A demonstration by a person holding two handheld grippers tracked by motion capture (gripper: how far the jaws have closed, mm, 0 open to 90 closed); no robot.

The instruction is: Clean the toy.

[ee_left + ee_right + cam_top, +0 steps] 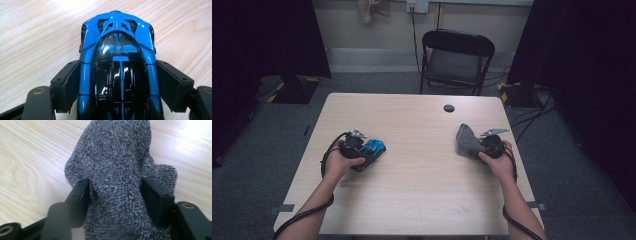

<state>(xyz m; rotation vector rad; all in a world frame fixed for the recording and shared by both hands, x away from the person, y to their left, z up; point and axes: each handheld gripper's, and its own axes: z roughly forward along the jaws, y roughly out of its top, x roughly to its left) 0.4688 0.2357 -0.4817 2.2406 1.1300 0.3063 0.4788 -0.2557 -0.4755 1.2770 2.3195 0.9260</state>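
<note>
Blue toy car (117, 67); grey cloth (117, 170); no writing.

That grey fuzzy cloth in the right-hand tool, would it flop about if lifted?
Probably floppy: the grey terry cloth bunches and folds between the right tool's jaws. Its looped pile looks grippy, so slipping seems unlikely. It likely weighs little and won't roll.

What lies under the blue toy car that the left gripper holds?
Pale wooden table shows all round the blue toy car, clamped between the left gripper jaws. The car's own body covers its underside, so whether its wheels touch the table cannot be seen.
</note>
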